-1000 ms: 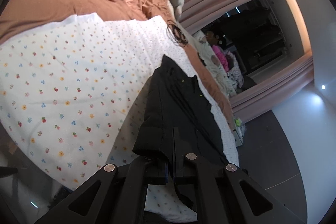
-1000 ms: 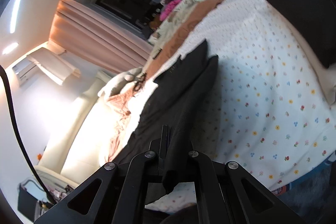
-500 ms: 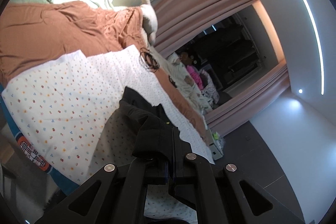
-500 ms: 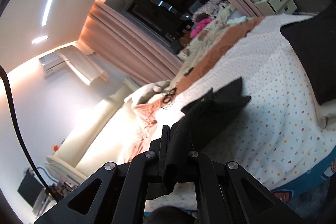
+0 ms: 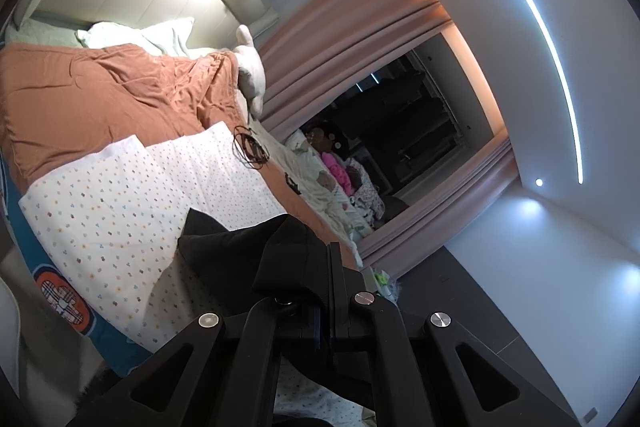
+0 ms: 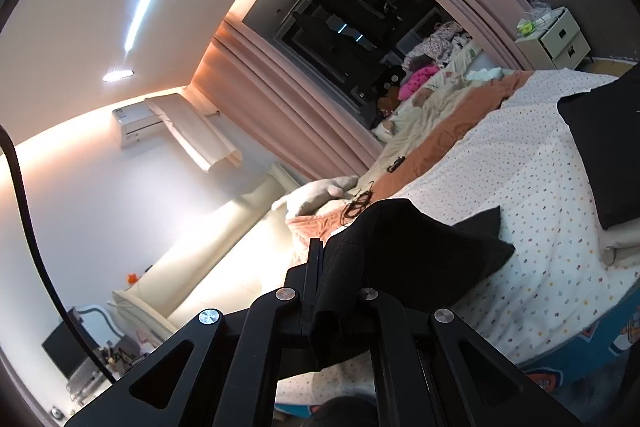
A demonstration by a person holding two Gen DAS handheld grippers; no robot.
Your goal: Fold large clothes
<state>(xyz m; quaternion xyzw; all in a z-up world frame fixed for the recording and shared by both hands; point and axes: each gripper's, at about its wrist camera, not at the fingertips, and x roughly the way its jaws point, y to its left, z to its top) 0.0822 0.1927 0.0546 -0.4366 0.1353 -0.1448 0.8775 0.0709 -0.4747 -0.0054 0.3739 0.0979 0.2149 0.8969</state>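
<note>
Dotted bedsheet (image 5: 120, 203) beneath, black garment (image 6: 420, 247) bunched, seemingly lifted; both jaws pinching it

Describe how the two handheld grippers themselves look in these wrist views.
Both are alike. The left gripper and the right gripper are matte black, each with angular arms pierced by triangular cut-outs and joined by round silver pivot bolts. Their fingers are thin, flat black plates. A black cable curves along the left edge of the right wrist view. No hand or sleeve shows.

Matt black cloth garment (image 5: 256, 247); printed cotton-like sheet (image 5: 120, 203); smooth brown quilt (image 5: 100, 99)
</note>
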